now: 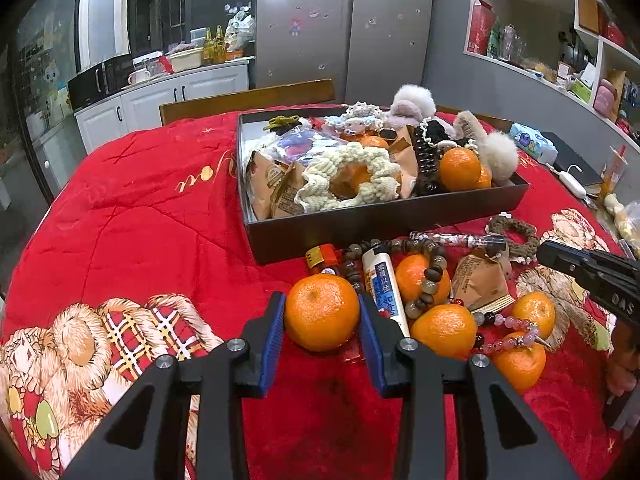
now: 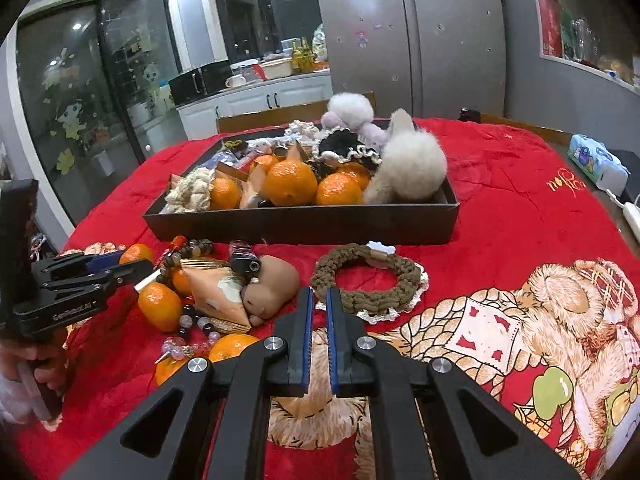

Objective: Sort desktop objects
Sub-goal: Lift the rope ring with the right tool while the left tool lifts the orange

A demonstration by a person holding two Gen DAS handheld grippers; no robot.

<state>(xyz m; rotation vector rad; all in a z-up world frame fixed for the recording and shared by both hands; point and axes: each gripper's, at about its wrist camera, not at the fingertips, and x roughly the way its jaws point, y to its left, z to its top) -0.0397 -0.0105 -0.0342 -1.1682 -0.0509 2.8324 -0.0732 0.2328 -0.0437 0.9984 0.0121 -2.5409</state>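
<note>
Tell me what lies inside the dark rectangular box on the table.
The dark rectangular box holds orange tangerines, a cream crocheted ring, kraft paper packets, a black hair claw and fluffy pompoms. The box floor and anything beneath this pile are covered.

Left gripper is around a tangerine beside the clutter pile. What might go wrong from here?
1. The left gripper brackets the tangerine near its sides; round fruit may slip out on lifting.
2. Its right finger sits against the white tube, which may get dragged.
3. The black tray is already heaped, so a dropped tangerine could roll off.
</note>
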